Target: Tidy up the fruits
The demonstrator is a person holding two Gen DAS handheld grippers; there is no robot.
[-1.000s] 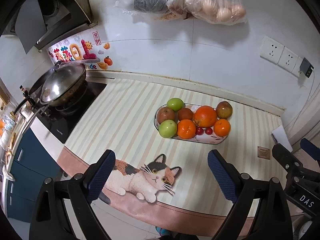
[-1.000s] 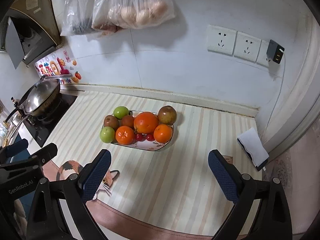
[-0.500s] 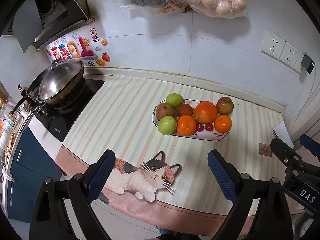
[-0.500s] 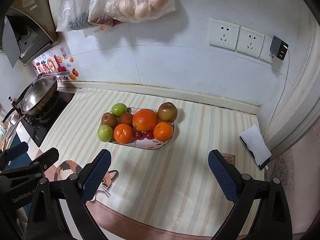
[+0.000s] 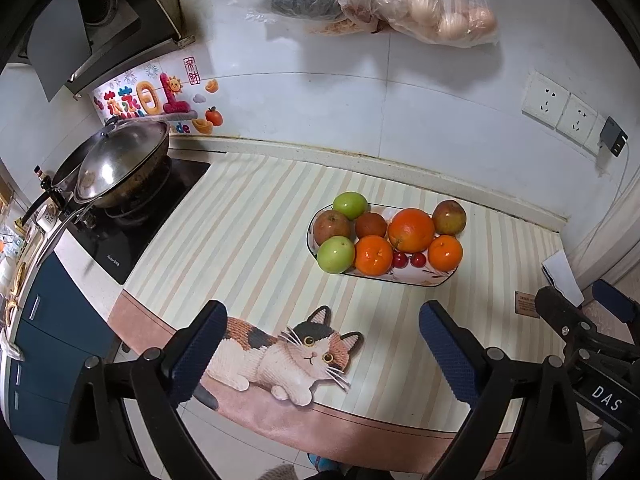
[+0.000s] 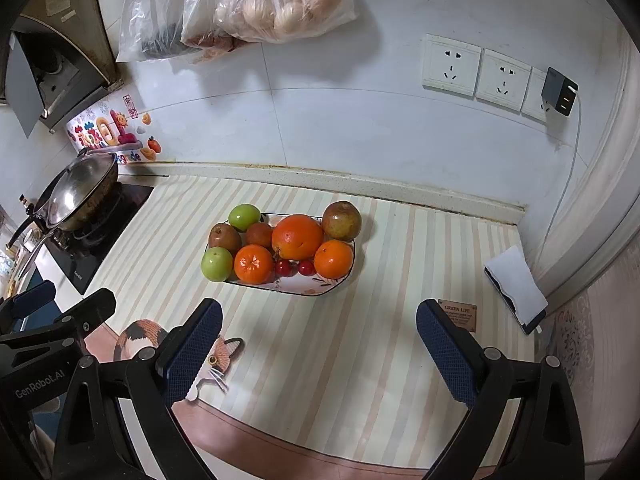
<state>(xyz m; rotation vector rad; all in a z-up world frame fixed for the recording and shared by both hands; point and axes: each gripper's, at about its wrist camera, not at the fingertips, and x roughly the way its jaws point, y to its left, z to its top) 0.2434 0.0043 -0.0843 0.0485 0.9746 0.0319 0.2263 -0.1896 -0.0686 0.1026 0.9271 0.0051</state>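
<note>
So both grippers are just hanging over the near edge of the counter, holding nothing. The left gripper (image 5: 320,344) has its jaws spread wide over the cat picture (image 5: 288,356) on the striped mat (image 5: 240,240), and the right gripper (image 6: 318,342) is spread just as wide over bare stripes.

The fruit plate (image 5: 404,278) sits on the mat well ahead of both, at about 1 o'clock from the left wrist and 12 o'clock from the right. It's an oblong dish with its long axis running 9 to 3 across the view, roughly parallel to the back wall. The big orange (image 5: 411,230) sits in the middle, a green apple (image 5: 336,255) at the plate's near 9 o'clock end, another green one (image 5: 350,205) behind it, and two cherries (image 5: 408,260) sit between the two small oranges along the front.

The left view catches the wok (image 5: 120,168) on the stove at 10 o'clock nice and big, plus the right gripper poking in at 4 o'clock. The right view shows all three wall sockets (image 6: 452,65), the charger (image 6: 559,92) and the little brown tag (image 6: 458,315) with readable lettering.
</note>
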